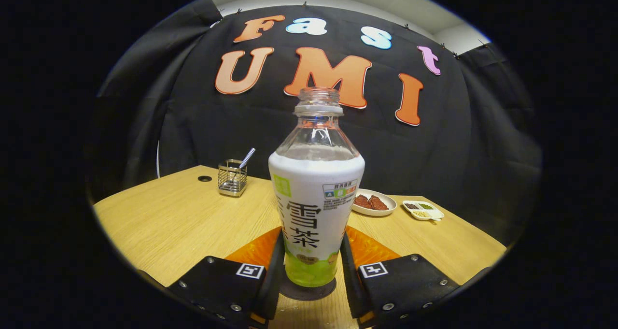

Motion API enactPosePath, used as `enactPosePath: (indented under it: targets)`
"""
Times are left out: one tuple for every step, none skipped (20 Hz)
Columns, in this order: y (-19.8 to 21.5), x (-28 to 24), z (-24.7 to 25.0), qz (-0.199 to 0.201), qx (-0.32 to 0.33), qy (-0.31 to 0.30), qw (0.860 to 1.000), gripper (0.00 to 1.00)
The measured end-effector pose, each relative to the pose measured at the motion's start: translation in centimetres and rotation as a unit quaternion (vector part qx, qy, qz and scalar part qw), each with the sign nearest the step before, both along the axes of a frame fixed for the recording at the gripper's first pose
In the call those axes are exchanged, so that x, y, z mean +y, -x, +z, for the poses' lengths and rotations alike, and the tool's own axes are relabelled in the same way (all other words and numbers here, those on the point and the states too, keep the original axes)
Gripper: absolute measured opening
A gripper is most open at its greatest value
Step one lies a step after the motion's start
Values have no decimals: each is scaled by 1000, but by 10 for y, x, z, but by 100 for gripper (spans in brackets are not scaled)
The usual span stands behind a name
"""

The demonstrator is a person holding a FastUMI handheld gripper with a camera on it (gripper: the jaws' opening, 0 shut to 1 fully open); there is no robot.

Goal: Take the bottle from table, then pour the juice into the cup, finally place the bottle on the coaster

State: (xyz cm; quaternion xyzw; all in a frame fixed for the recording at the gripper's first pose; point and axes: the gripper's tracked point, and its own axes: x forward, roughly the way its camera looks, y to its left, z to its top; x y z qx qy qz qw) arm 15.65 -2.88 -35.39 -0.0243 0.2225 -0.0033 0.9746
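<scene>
An uncapped plastic bottle [313,208] with a white and green label stands upright between my fingers. It holds a pale liquid up to the shoulder. Its base rests on a dark round coaster [309,290] on the wooden table [183,222]. My gripper [311,244] has both fingers pressed against the lower sides of the bottle, one on the left [276,256] and one on the right [348,259].
Beyond the bottle to the left stands a small wire holder [232,178] with a striped stick in it, near a cable hole [204,178]. To the right, further back, lie a plate of brown food [374,203] and a white divided dish [423,210].
</scene>
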Motion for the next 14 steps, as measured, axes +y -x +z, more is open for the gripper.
enactPosePath:
  targets:
    - [-1,2,-6,0,8,-7,1000,58]
    - [-2,6,-13,5,16,-20,1000,57]
    - [-2,9,-21,4,23,-30,999,58]
    - [-2,10,-27,4,28,-42,999,58]
    - [1,11,-32,3,38,-53,998,58]
    - [-2,9,-26,-4,24,-65,998,58]
    - [-4,5,-26,-14,21,-71,997,57]
    - [-4,1,-31,-22,23,-75,997,59]
    - [-5,-2,-38,-28,32,-75,996,61]
    - [-7,-2,-36,-30,29,-79,996,64]
    - [-8,-2,-34,-31,25,-74,996,67]
    - [-6,-1,-30,-30,20,-68,997,67]
    - [-4,2,-25,-24,14,-63,998,73]
    - [-2,4,-22,-22,9,-56,998,77]
